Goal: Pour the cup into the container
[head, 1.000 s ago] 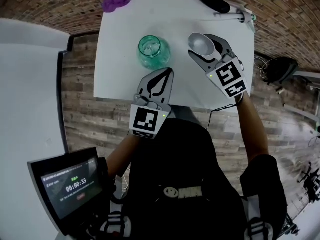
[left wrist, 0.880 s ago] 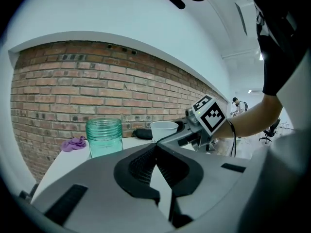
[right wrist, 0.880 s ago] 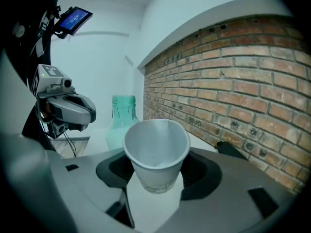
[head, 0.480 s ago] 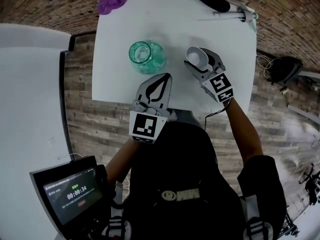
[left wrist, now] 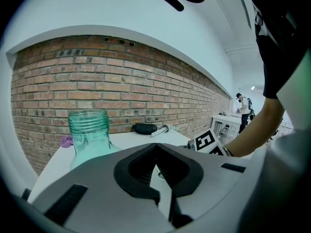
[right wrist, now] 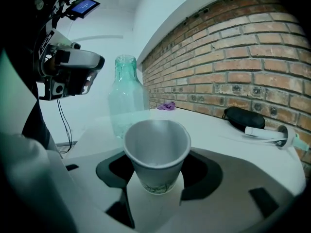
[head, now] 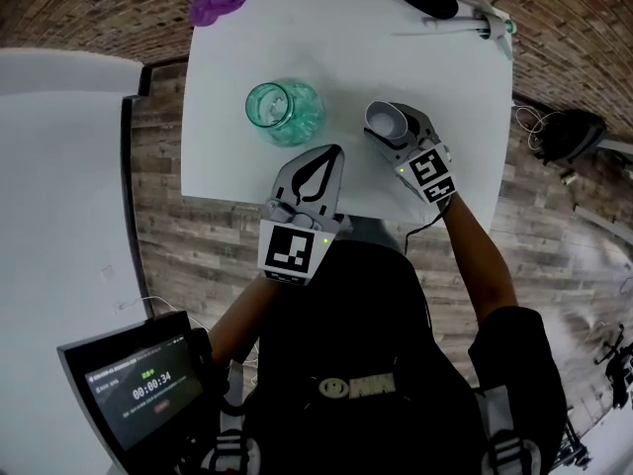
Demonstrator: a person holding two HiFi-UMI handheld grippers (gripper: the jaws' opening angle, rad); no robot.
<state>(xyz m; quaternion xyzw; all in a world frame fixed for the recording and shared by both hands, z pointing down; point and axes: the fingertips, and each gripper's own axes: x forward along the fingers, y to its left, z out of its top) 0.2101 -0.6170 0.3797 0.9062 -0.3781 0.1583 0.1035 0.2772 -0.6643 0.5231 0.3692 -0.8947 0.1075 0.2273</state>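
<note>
Right gripper [right wrist: 156, 181]: jaws clamped on the paper cup [head: 387, 120], one either side of its wall. The cup is upright and low over the counter [head: 445, 77], near the teal glass jar [head: 284, 112] and to its right. I cannot tell whether its base touches.

The cup's interior looks empty in the right gripper view. The jar's contents are unreadable through the tint.

Left gripper [head: 330, 150]: jaws together, nothing between them, near the counter's front edge.

Judgement: the pour appears done. Left to do: set the cup down and let go.
</note>
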